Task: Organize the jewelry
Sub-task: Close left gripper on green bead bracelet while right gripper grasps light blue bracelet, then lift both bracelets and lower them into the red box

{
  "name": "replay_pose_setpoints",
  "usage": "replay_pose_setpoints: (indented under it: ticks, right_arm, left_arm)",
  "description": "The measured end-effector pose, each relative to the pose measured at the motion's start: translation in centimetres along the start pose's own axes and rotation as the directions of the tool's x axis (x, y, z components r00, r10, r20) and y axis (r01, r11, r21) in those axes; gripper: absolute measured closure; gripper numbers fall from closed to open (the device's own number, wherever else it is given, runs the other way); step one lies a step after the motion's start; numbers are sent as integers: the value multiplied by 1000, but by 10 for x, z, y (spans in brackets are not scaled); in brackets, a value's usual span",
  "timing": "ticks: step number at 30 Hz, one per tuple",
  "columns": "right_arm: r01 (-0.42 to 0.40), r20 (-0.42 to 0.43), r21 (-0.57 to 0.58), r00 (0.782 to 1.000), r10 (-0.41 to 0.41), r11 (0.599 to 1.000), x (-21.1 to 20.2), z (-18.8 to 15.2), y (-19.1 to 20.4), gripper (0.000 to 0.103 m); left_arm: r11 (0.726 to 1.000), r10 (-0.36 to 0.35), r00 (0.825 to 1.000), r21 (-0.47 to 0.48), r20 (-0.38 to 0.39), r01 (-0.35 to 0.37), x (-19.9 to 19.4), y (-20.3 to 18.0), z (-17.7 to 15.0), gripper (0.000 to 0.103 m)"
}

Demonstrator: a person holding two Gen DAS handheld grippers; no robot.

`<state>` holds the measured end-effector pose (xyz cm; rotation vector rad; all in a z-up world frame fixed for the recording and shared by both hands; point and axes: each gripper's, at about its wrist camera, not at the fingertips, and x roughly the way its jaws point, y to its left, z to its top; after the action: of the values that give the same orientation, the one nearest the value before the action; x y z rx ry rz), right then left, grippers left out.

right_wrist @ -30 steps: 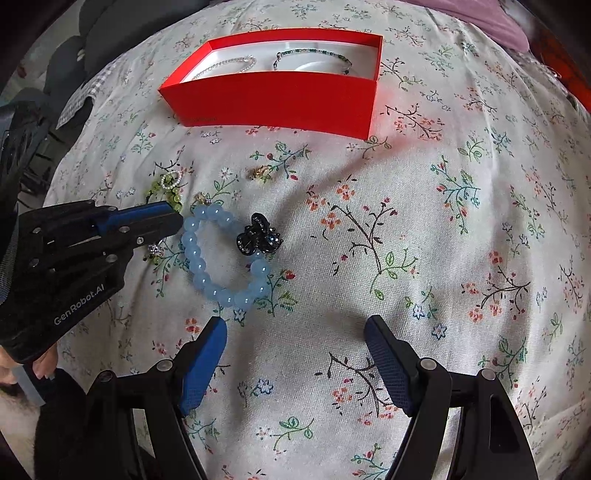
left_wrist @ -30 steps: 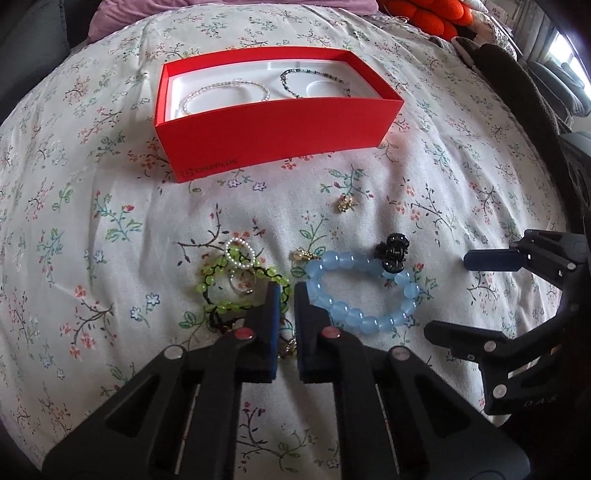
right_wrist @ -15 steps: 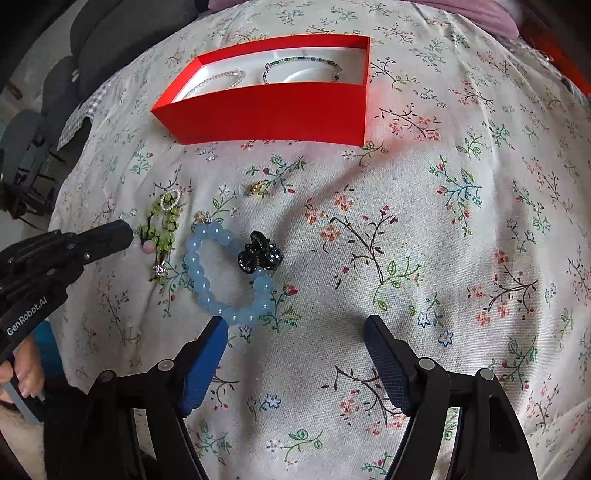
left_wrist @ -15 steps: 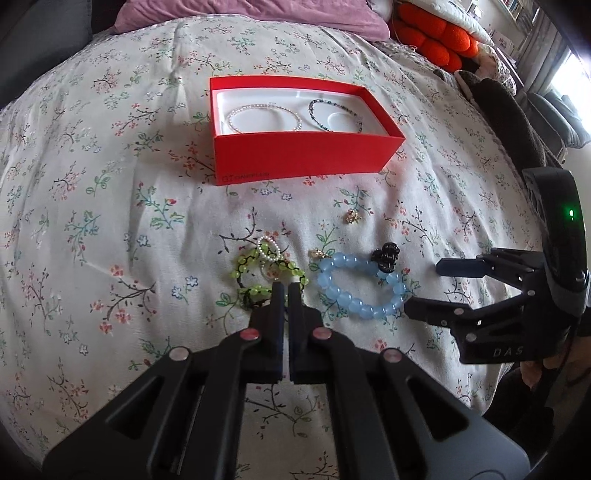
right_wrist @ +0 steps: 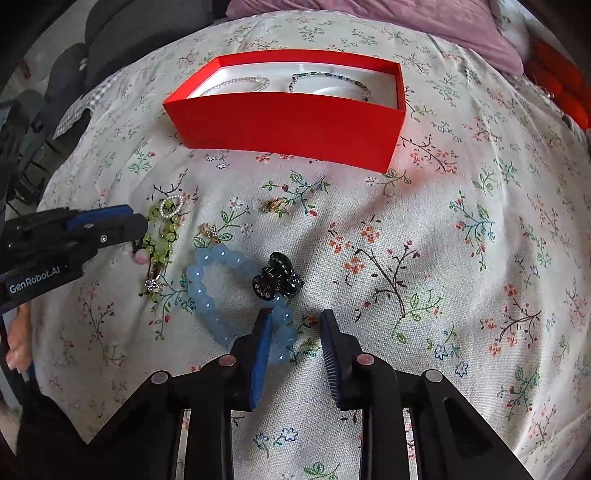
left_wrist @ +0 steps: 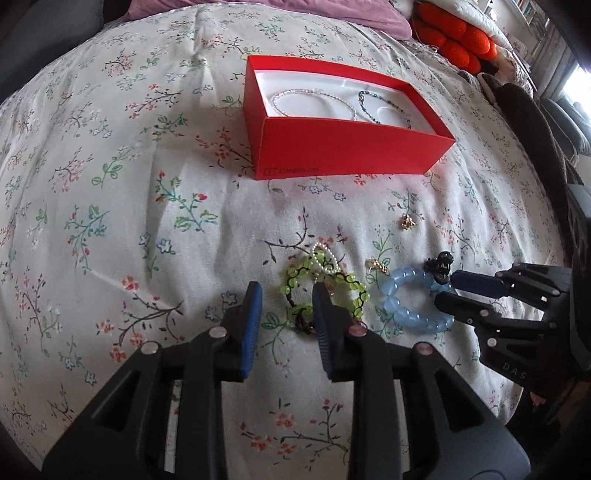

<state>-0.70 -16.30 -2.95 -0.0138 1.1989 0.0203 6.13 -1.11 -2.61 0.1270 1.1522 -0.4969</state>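
Your right tongs (right_wrist: 293,325) gape around the blue bracelet (right_wrist: 207,291), maybe touching, ready to grab; left tongs (left_wrist: 286,299) open, empty.

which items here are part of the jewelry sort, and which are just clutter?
Job items: red box, blue bead bracelet, green bead bracelet, small pearl ring, black hair claw, gold earring.
Just lying about: purple pillow, orange cushion, floral bedspread.
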Motion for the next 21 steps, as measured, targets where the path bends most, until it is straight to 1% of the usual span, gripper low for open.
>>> replay_pose_setpoints:
  ticks: [2, 5, 6, 7, 8, 9, 10, 12, 16, 21]
  right_arm:
    - [31, 11, -51, 999, -30, 998, 1, -1, 8, 77]
    - [56, 21, -101, 998, -54, 993, 2, -1, 17, 80]
    - [57, 22, -111, 998, -55, 992, 3, 0, 20, 85]
    - [56, 23, -119, 998, -54, 991, 3, 0, 21, 90]
    - [54, 22, -124, 998, -52, 991, 4, 1, 23, 91]
    - [51, 20, -128, 999, -48, 990, 3, 1, 24, 91]
    - [46, 19, -129, 999, -44, 991, 3, 2, 25, 91]
    - [25, 13, -115, 1000, -24, 993, -2, -2, 19, 91]
    - [-15, 16, -90, 1000, 16, 996, -14, -6, 10, 91]
    - [-55, 48, -66, 997, 58, 996, -32, -3, 5, 91]
  left_arm:
    - [999, 32, 999, 34, -13, -32, 8, -7, -1, 73]
    - [994, 80, 997, 80, -13, -79, 12, -15, -2, 73]
    - [993, 86, 996, 85, -15, -85, 12, -17, -2, 74]
    - [993, 83, 996, 83, -17, -82, 13, -17, -2, 79]
    - [994, 79, 997, 80, -20, -77, 13, -17, -2, 84]
    - [994, 78, 997, 77, -26, -75, 13, -17, -1, 92]
    - [995, 76, 997, 74, -32, -74, 12, -17, -2, 94]
    - [996, 70, 997, 61, -44, -67, 11, -15, -2, 96]
    - [999, 40, 998, 6, -44, -39, 0, -4, -5, 97]
    - [999, 5, 1000, -38, 1, -5, -22, 5, -4, 97]
